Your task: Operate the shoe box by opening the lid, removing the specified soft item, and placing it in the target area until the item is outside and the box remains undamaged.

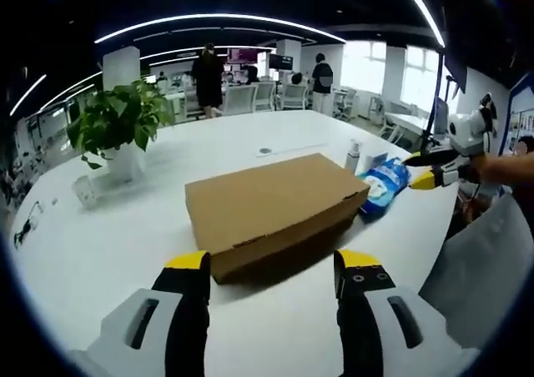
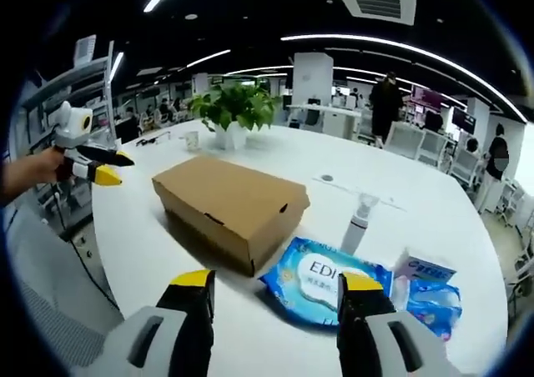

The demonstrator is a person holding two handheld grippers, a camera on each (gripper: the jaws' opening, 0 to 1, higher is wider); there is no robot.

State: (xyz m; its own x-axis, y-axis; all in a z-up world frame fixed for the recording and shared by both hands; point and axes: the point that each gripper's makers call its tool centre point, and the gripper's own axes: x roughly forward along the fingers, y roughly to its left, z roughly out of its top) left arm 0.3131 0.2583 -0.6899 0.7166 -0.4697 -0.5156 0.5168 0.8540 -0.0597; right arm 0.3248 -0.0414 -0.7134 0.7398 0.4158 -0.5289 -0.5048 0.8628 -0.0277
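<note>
A closed brown cardboard shoe box (image 1: pixel 275 206) lies on the white table (image 1: pixel 125 252), lid down. My left gripper (image 1: pixel 274 264) is open just short of its near edge, nothing between the jaws. In the right gripper view the box (image 2: pixel 229 206) lies ahead and to the left. My right gripper (image 2: pixel 277 281) is open and empty, low over the table by a blue soft pack of wipes (image 2: pixel 321 281). That pack (image 1: pixel 384 185) touches the box's right end. The right gripper (image 1: pixel 425 168) comes in from the right, held by a hand; the left gripper (image 2: pixel 98 165) hovers past the table's left edge.
A potted plant (image 1: pixel 117 123) stands at the back left. A small white spray bottle (image 2: pixel 359 223) and a second blue and white pack (image 2: pixel 425 281) sit beside the wipes. Office chairs and standing people (image 1: pixel 207 77) are beyond the table's far edge.
</note>
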